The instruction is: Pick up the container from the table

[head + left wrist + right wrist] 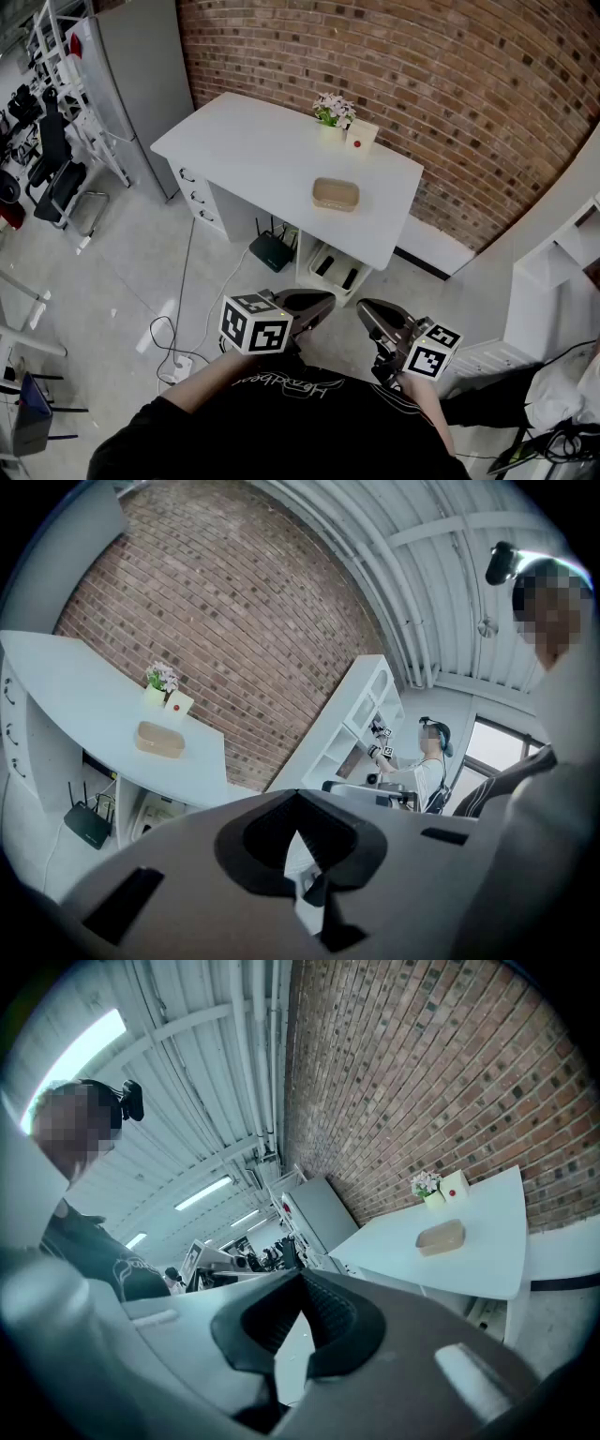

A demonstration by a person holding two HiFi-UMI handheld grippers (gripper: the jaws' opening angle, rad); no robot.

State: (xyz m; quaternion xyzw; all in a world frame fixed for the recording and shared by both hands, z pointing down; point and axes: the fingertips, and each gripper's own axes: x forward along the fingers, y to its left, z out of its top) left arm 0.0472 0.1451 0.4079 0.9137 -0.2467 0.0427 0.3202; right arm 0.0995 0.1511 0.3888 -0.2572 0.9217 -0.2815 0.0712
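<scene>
Head view: tan oblong container (336, 194) lies on the white surface (253, 150), long axis crosswise, well apart and straight ahead of left gripper (322, 302) and right gripper (367, 311), both fingers together, empty, neither clearly nearer.

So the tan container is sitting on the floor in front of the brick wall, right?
Not on the floor. The tan container is sitting on the white table in front of the brick wall. The head view shows it.
</scene>
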